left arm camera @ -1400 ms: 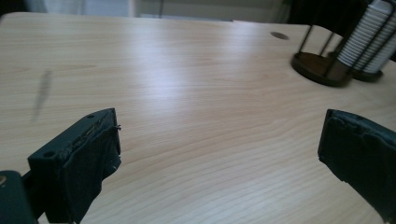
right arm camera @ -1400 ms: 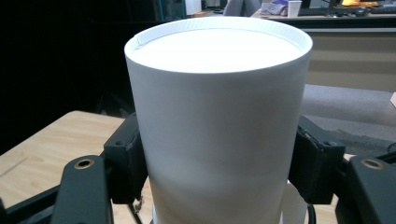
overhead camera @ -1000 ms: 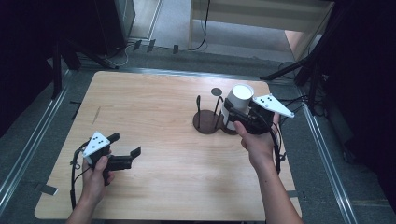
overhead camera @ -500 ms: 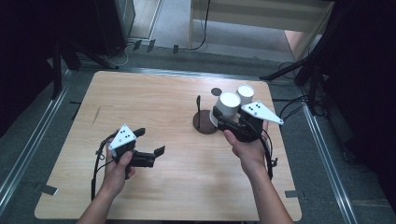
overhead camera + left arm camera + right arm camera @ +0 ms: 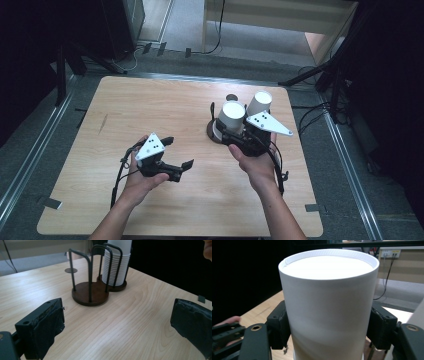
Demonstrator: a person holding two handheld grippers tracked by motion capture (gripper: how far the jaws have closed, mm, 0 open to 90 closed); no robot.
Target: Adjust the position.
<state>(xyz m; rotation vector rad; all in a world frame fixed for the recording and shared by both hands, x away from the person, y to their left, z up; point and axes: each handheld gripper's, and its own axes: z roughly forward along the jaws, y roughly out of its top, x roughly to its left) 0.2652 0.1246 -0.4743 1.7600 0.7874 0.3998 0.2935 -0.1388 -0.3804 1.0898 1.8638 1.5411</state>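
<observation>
My right gripper [image 5: 231,131] is shut on an upturned white paper cup [image 5: 233,115], its pads pressed on both sides of the cup [image 5: 328,302]. It holds the cup over the empty half of a dark two-base cup holder [image 5: 214,134]. Just to the right, a stack of white cups [image 5: 260,103] stands in the holder's other half. My left gripper [image 5: 177,152] hovers open over the middle of the table, left of the holder. In its own view the left gripper [image 5: 117,322] faces the empty wire hoops [image 5: 90,291] and the cup stack [image 5: 116,265].
The wooden table [image 5: 150,105] has a small dark round mark [image 5: 231,97] behind the holder. Metal rails run along the left and right sides. Cables and black stands crowd the floor to the right [image 5: 325,105].
The right gripper drew one cup off the stack and carried it left, toward the person. The left gripper moved right, toward the table's middle, staying open.
</observation>
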